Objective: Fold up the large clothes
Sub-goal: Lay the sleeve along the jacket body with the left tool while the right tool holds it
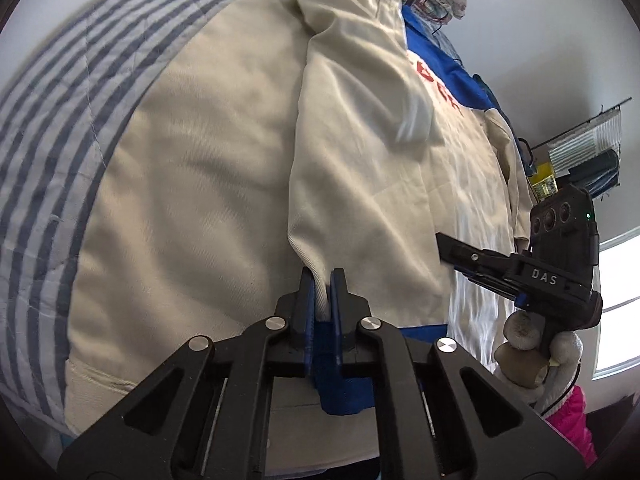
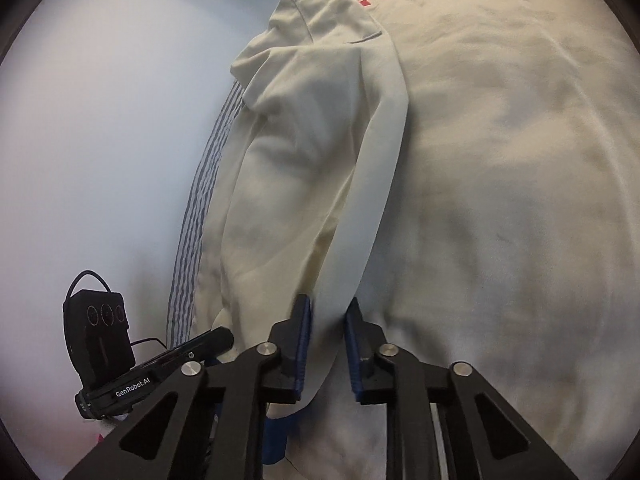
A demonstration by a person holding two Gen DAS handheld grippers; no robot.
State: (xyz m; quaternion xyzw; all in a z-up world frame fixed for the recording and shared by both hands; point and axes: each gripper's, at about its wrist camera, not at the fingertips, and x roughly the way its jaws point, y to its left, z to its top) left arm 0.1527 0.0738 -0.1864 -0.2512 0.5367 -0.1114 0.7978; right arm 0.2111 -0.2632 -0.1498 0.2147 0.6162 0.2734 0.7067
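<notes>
The sweatshirt (image 1: 208, 168), cream with blue panels and red letters, lies spread flat on a striped blanket (image 1: 52, 92). One sleeve (image 1: 352, 120) is folded in across its body, and the left gripper (image 1: 323, 280) pinches that sleeve's cuff end between its blue pads. At the sweatshirt's opposite side the right gripper (image 2: 326, 312) pinches a fold of the other sleeve (image 2: 304, 168), which lies along the body's edge.
</notes>
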